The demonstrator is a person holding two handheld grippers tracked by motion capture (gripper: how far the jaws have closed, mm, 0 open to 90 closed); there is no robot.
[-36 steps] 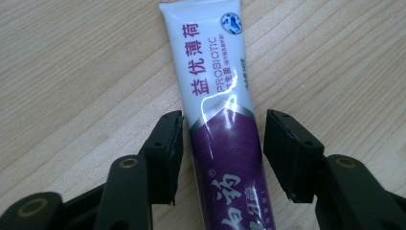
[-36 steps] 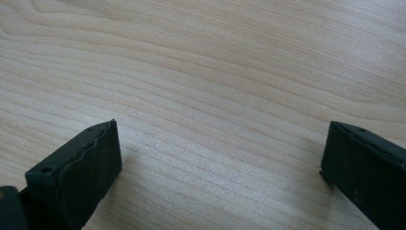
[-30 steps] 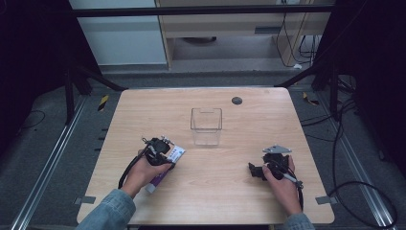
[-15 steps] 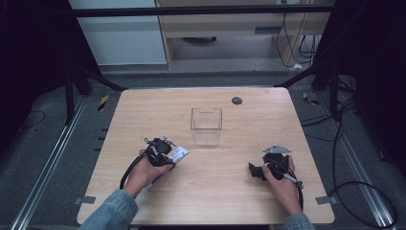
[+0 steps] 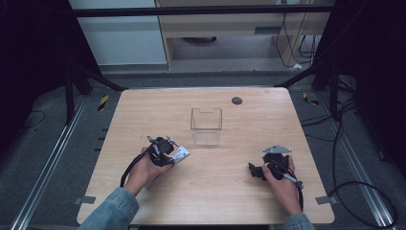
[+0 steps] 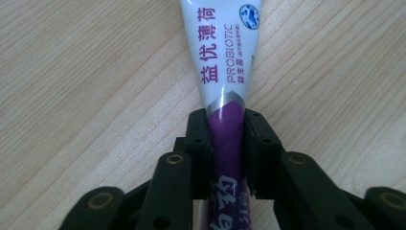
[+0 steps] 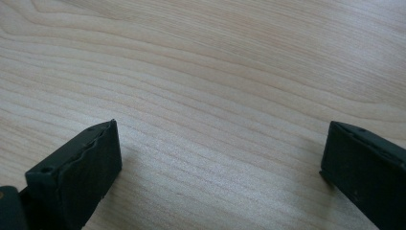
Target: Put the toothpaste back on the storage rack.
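Jaws of the left gripper (image 6: 225, 129) were drawn in narrow and pressed against both sides of a toothpaste tube (image 6: 223, 72), clamping it across the purple band just behind the silver stripe. The white part of the tube, printed with purple characters and the word PROBIOTIC, ran straight out ahead of the gripper and widened toward its flat end, while the purple part passed back between the jaws toward the hand. Whether the tube lay on the bench (image 6: 86, 86) or hung just above it could not be told. In the high view the left gripper (image 5: 168, 152) sat in the person's left hand (image 5: 143, 170), with the tube (image 5: 181, 153) poking out on its far side, towards a clear plastic box (image 5: 206, 125) that stood near it and apart from the tube's tip. The right gripper (image 7: 220, 158) stood wide, its two black jaws well apart with bare wood between them, gripping nothing. In the high view the right gripper (image 5: 256, 171) was low over the bench (image 5: 268, 120), well apart from the box and the tube.
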